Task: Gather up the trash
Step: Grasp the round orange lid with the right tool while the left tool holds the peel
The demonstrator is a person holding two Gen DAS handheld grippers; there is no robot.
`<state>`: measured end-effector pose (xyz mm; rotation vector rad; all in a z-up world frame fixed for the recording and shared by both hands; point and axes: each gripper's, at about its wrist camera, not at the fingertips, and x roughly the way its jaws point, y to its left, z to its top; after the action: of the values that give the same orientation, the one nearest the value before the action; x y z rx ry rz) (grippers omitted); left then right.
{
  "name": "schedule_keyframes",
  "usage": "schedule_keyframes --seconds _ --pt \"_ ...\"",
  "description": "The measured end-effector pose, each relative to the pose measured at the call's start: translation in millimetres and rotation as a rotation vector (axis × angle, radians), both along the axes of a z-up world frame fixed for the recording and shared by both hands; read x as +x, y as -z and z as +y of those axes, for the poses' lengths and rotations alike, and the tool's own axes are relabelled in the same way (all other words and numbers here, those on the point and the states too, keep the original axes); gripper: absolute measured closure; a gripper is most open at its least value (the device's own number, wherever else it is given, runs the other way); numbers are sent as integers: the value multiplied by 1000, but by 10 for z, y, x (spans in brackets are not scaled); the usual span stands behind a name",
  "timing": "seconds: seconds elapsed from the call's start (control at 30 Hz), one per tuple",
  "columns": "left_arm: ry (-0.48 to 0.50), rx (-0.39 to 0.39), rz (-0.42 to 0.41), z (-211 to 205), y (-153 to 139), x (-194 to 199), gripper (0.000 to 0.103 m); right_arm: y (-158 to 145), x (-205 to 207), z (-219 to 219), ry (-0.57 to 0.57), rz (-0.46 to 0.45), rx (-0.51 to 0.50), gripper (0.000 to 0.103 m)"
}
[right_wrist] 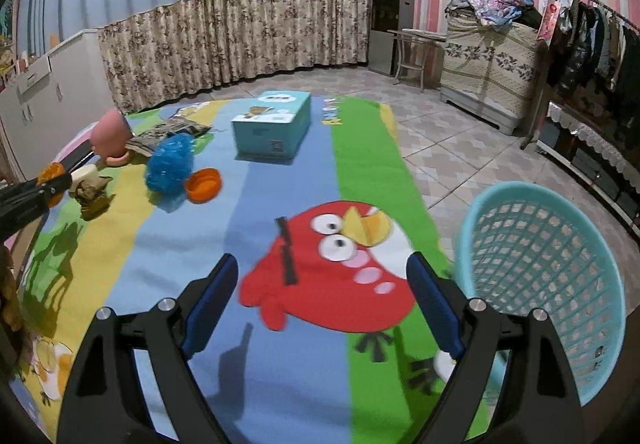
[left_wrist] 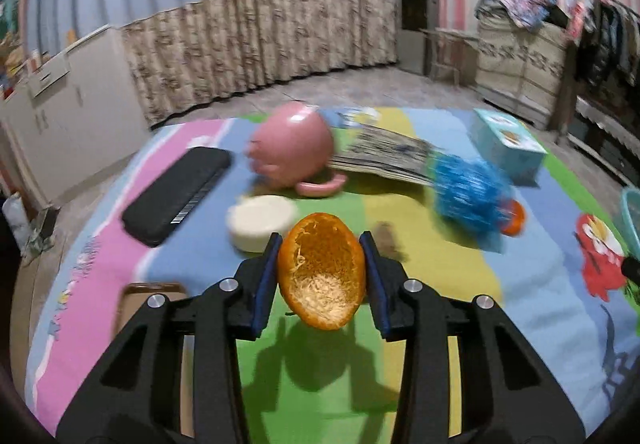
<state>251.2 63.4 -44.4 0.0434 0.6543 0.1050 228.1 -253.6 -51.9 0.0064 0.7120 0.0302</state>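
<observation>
Left gripper [left_wrist: 322, 244]: clamped on orange peel half [left_wrist: 322, 270], raised above green stripe of cartoon mat [left_wrist: 452, 276], hollow side facing camera. Right gripper [right_wrist: 322, 292]: jaws wide apart, nothing between them, above red bird print [right_wrist: 320, 284]. Teal mesh basket [right_wrist: 540, 276]: at mat's right edge, just beside right gripper. Second orange peel [right_wrist: 204, 185]: touching blue scrubber [right_wrist: 170, 163], mid-mat.

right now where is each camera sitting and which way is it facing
Left wrist: on the left gripper, looking along its fingers at the held orange peel, over the cartoon mat toward the curtains.
Right wrist: on the right gripper, jaws open, above the mat's red bird, teal basket at right; the left gripper shows at its left edge.
Shared: pink cup, blue pom-pom, teal box.
</observation>
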Motion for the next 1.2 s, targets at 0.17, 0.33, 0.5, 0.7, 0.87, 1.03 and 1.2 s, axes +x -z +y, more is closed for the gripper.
schedule_keyframes --seconds 0.17,0.33,0.5,0.7,0.87,1.03,1.2 --pt "-84 -41 -49 391 -18 -42 65 30 235 267 -17 24 9 18" --pt "-103 -71 -34 483 40 -19 65 97 567 569 -42 60 -7 18" --pt "-85 -47 -13 450 86 31 65 230 859 777 -63 127 -7 19" --pt "-92 -67 -11 470 111 38 65 335 1043 956 -101 172 -32 29" --pt "-95 -72 -6 487 127 58 65 330 1136 1032 -129 175 -26 43" --pt "-98 -74 -4 487 133 67 65 304 1137 1062 -161 168 -9 64" --pt "-107 -76 -1 516 167 71 65 272 1041 996 -172 156 2 64"
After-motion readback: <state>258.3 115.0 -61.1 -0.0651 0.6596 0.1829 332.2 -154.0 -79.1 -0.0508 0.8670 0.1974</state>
